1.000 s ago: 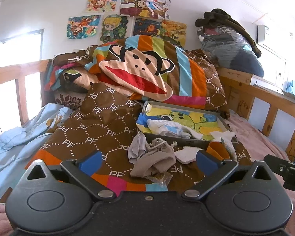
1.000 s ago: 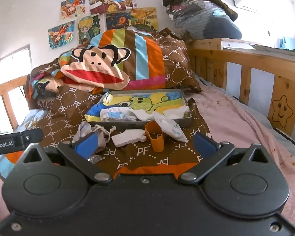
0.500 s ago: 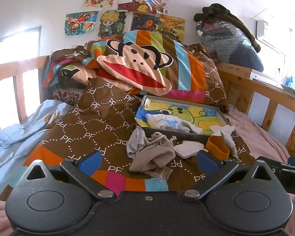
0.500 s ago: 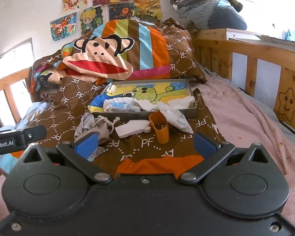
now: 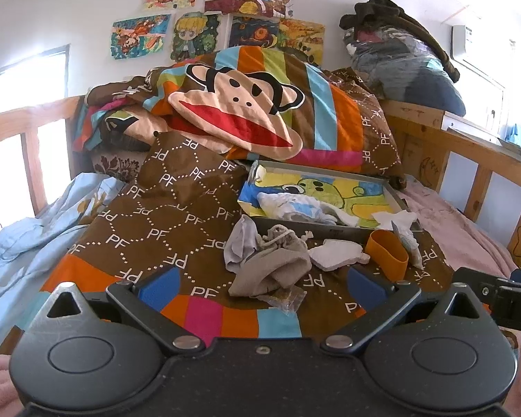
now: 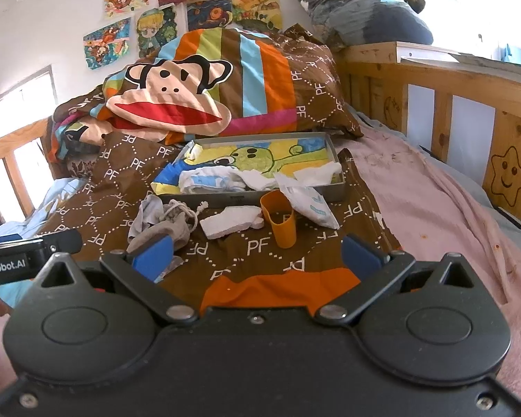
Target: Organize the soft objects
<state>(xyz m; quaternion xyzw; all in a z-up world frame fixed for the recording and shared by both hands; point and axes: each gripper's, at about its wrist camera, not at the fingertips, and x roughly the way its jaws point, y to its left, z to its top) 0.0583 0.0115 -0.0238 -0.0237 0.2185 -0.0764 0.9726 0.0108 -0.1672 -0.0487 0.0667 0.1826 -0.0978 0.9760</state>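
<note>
A: Starting with the left wrist view: how does the left gripper stand?

B: Its blue-padded fingers are spread wide apart, holding nothing. It hovers over the brown patterned quilt.

A: And the soft things?

B: A beige drawstring pouch lies crumpled on the quilt, ahead of the gap between the fingers and closer to the right one, with a grey cloth touching its left side. A crinkled clear wrapper sits just in front of the pouch. To the right lie a white foam piece and an orange cup, tipped over. Behind them is a shallow grey tray holding a white and blue cloth. The other gripper's body shows at the right edge.

A: Now the right wrist view.

B: The right gripper is also wide open and empty, above the quilt. The orange cup stands upright here, just ahead of the gap, slightly right of centre. The foam piece is beside it on the left, and the pouch lies further left, partly hidden behind the left finger. A white packet leans from the tray rim down onto the quilt, right of the cup.

A: Anything touching the fingers?

B: No, all of it lies clear of them.
</note>
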